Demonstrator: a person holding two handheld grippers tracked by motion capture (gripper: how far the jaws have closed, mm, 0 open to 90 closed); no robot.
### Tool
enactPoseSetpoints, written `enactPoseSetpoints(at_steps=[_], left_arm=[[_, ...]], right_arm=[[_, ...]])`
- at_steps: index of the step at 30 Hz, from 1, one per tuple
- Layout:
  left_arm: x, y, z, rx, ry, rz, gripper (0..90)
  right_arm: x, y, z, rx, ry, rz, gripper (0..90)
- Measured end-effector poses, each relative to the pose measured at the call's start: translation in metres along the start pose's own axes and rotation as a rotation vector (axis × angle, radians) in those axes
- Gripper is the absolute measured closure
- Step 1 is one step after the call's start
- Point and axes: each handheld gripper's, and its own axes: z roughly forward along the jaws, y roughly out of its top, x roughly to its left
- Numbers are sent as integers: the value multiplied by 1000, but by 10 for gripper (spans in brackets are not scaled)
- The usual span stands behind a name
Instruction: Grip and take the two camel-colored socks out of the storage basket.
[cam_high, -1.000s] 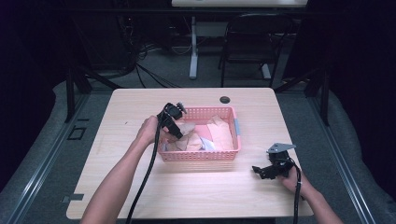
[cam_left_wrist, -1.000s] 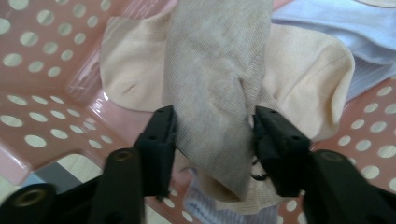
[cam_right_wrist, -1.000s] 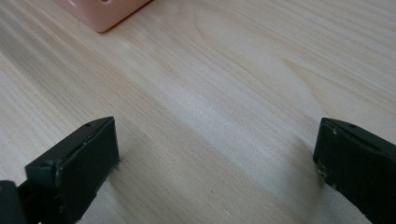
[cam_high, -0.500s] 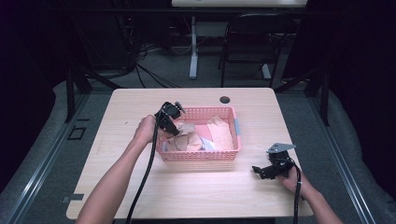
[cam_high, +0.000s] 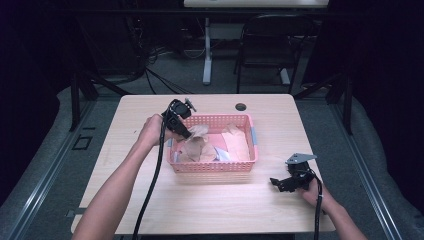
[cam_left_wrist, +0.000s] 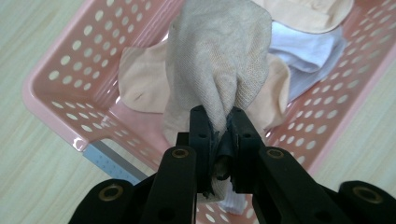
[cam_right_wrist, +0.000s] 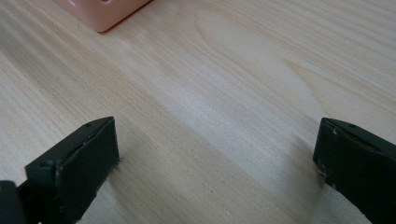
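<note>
Beige knitted sock (cam_high: 196, 131), pinched at one end, hangs over the near-left part of the pink perforated plastic basket (cam_high: 247, 161) in the high view. Compared with a second ago, the left gripper (cam_high: 181, 129) has drawn back toward the basket's left rim and risen slightly, so the sock seems to be lifting free of the pile; I judge the pull-out step to be under way, not finished. The right gripper (cam_high: 281, 182) has not shifted: it rests on the pale wooden tabletop (cam_high: 210, 210), well apart from the basket's right corner.

Left gripper view: the fingers (cam_left_wrist: 201, 135) are clamped narrow on a bunched fold of the sock (cam_left_wrist: 217, 60), whose coarse weave drapes down into the basket (cam_left_wrist: 60, 70). Beneath it lie peach-coloured flat fabric pieces (cam_left_wrist: 140, 84) and a white folded cloth (cam_left_wrist: 308, 51). The sock looks soft and limp, likely to trail and snag on its neighbours.

Right gripper view: the fingers (cam_right_wrist: 79, 163) stand wide, holding nothing, over bare tabletop (cam_right_wrist: 224, 102), a basket corner (cam_right_wrist: 107, 11) at the top edge
</note>
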Motion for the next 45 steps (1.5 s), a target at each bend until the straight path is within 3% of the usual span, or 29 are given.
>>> enactPoseSetpoints(at_steps=[10, 15, 27, 36, 45], left_arm=[[-5, 15, -32, -1, 4, 31, 821], [-9, 22, -49, 22, 16, 51, 823], [-13, 31, -73, 28, 36, 70, 823], [-8, 26, -91, 35, 47, 56, 823], [5, 7, -108, 25, 57, 18, 822]], right_arm=[[0, 0, 0, 1, -2, -4, 0], [0, 0, 0, 0, 3, 4, 0], [0, 0, 0, -3, 4, 3, 0], [0, 0, 0, -3, 4, 2, 0], [0, 0, 0, -4, 0, 2, 0]])
